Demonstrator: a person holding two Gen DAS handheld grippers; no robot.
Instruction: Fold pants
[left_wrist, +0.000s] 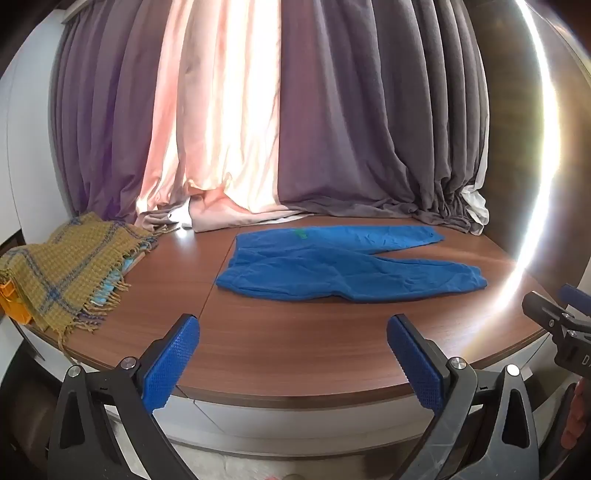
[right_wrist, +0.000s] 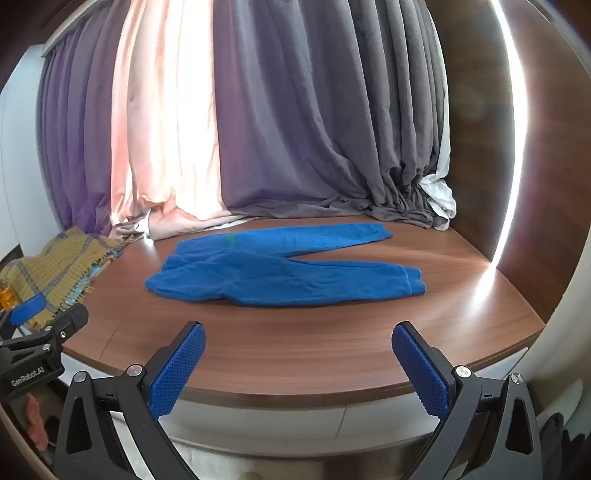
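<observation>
Blue pants (left_wrist: 340, 264) lie flat on the brown wooden table (left_wrist: 295, 343), waistband to the left, both legs spread to the right. They also show in the right wrist view (right_wrist: 280, 271). My left gripper (left_wrist: 293, 332) is open and empty, held over the table's front edge, short of the pants. My right gripper (right_wrist: 299, 339) is open and empty, also at the front edge, short of the pants. The right gripper's side shows at the right edge of the left wrist view (left_wrist: 554, 317). The left gripper's side shows at the left of the right wrist view (right_wrist: 40, 325).
A yellow plaid fringed blanket (left_wrist: 62, 269) lies at the table's left end, over an orange object (left_wrist: 13, 299). Grey and pink curtains (left_wrist: 295, 129) hang behind and bunch on the table's back edge. A wooden wall (right_wrist: 480, 147) stands at the right.
</observation>
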